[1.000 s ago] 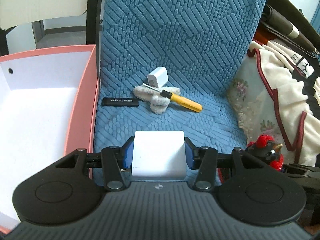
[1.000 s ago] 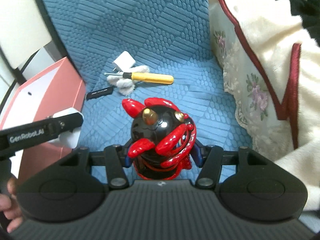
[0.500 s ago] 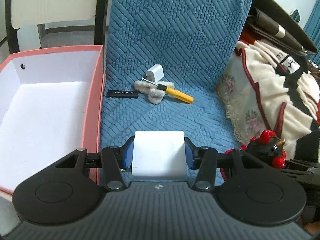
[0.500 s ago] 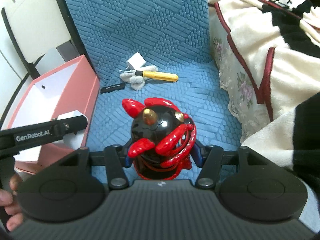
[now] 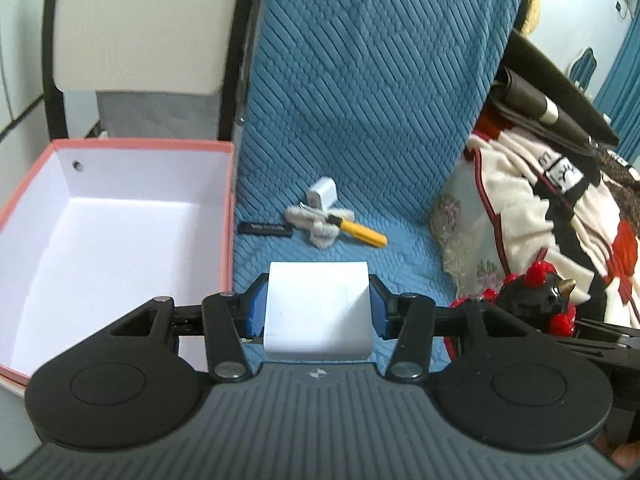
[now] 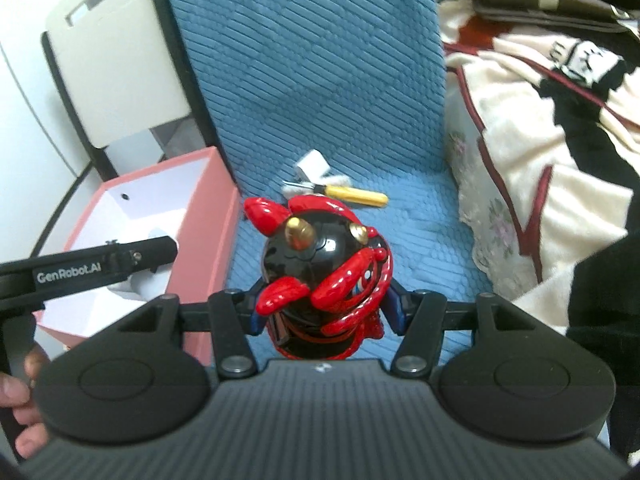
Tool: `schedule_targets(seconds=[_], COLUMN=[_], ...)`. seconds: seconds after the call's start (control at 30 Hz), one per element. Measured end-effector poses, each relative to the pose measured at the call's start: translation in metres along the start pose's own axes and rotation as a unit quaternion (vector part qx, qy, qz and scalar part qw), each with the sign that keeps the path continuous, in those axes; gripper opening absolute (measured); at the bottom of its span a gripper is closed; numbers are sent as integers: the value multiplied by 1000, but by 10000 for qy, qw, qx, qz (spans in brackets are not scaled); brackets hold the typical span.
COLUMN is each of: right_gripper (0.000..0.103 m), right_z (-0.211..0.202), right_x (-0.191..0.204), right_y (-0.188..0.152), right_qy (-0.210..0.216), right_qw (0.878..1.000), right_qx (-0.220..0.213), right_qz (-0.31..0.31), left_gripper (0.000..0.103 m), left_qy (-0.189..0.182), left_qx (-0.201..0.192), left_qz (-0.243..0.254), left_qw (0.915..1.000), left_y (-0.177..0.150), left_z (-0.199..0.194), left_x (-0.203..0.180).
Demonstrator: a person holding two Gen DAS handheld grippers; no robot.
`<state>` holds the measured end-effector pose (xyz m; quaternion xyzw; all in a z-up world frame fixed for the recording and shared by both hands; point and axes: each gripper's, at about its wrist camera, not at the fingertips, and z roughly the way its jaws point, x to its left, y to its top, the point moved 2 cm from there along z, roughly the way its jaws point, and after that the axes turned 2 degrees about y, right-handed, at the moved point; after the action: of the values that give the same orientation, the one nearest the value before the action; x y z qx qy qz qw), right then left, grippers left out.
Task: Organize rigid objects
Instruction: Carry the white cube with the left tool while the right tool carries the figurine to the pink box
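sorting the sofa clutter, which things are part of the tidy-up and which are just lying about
Job: white plastic block in left jaws, red-and-black glossy figurine in right jaws, pink cardboard box, yellow-handled screwdriver, small white charger, flat black bar.
Lying about: fluffy white cloth, cream blanket.

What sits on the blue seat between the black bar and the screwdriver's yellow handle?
Left wrist view: a fluffy white cloth lies there, under the screwdriver, right of the black bar.

Both grippers loaded, angled downward

Left gripper (image 5: 318, 312) has its blue pads clamped on a white block (image 5: 318, 308); right gripper (image 6: 326, 304) is closed around a red-and-black figurine (image 6: 324, 276), with a hand (image 6: 18, 408) visible at the left edge.
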<state>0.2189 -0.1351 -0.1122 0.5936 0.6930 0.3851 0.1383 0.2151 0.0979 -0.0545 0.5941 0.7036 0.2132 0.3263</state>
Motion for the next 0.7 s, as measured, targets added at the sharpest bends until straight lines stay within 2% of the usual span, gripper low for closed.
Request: schedule_targets(seconds=[0.3,0.7], right_gripper=[58,58], right_z=[-12,0], right_x=[54,146], right_y=[17,19], right_qy=[412,1118], right_qw=[9983,9897], right_qx=[-170,-24], right_qz=[-369,-899], left_gripper=[56,56], left_qy=[172,648], left_qx=[-334,-458], left_qz=[-244,-688], left_qw=[9990,9945], left_y=[21,23], left_z=[-39,-78], left_x=[45,139])
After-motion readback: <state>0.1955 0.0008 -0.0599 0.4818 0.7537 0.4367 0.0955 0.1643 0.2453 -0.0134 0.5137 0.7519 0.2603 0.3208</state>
